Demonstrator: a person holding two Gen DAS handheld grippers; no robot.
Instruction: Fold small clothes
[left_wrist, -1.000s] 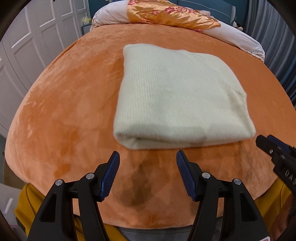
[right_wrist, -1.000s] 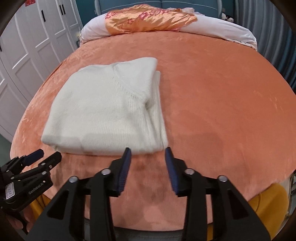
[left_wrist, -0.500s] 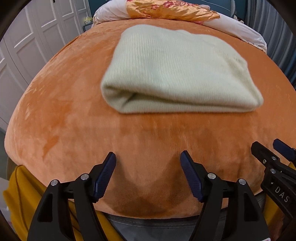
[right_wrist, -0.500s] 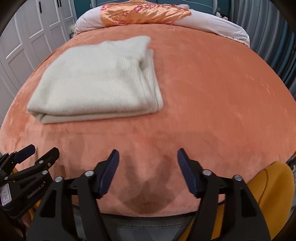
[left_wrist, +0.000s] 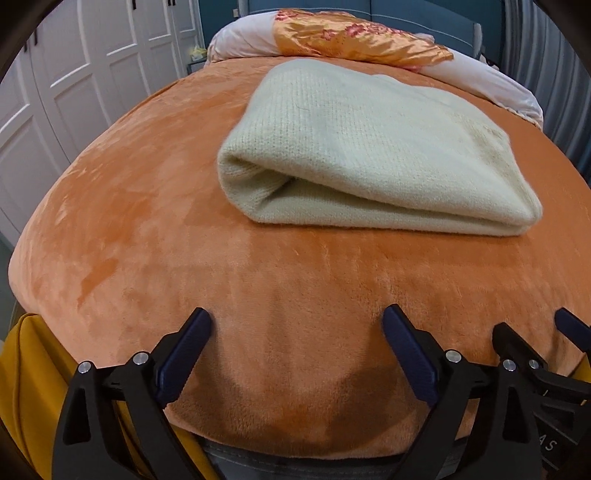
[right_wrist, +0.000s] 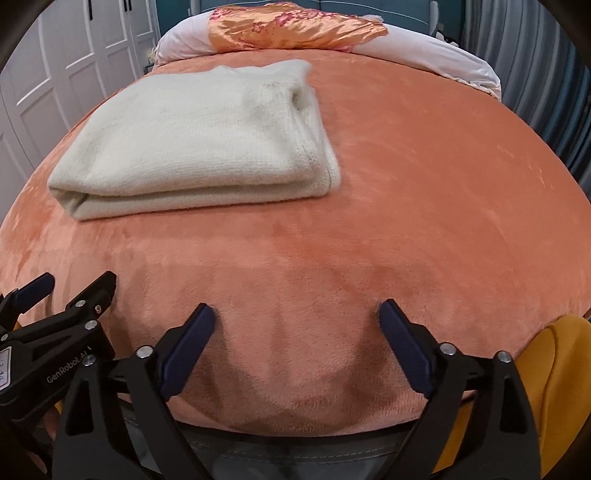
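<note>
On the orange plush bedspread (left_wrist: 155, 229), the folded cream knit sweater (left_wrist: 369, 155) lay flat in a compact rectangle, its rolled fold edge toward the cameras. In the right wrist view the sweater (right_wrist: 199, 147) occupied the left half of the bed, with its neckline area at the far right corner of the stack. Neither gripper touched it; a band of bare bedspread (right_wrist: 406, 184) separated the garment from both sets of fingers.

The left gripper (left_wrist: 297, 325) had its jaws spread wide with nothing between them, only the bedspread beyond. Its jaws had just been opening: compared with the frame one second earlier, the blue pads (left_wrist: 183, 354) stood noticeably farther apart. The right gripper (right_wrist: 297, 317) was in the same condition, jaws wide and empty, and had likewise just been opening from a much narrower gap.

Differences from the earlier frames: both cameras sat lower and farther back toward the near edge of the bed, so the sweater appeared higher in each view and was seen more edge-on, with its folded layers visible. The garment itself kept the same folded shape and place on the bed.

Each gripper appeared at the edge of the other's view: the right gripper (left_wrist: 535, 343) at lower right, the left gripper (right_wrist: 70, 295) at lower left. Mustard-yellow fabric (right_wrist: 561, 387) showed below the bed edge. At the head of the bed lay a white pillow (left_wrist: 491, 81) and an orange floral satin cloth (left_wrist: 354, 40); white wardrobe doors (left_wrist: 85, 74) stood at left
</note>
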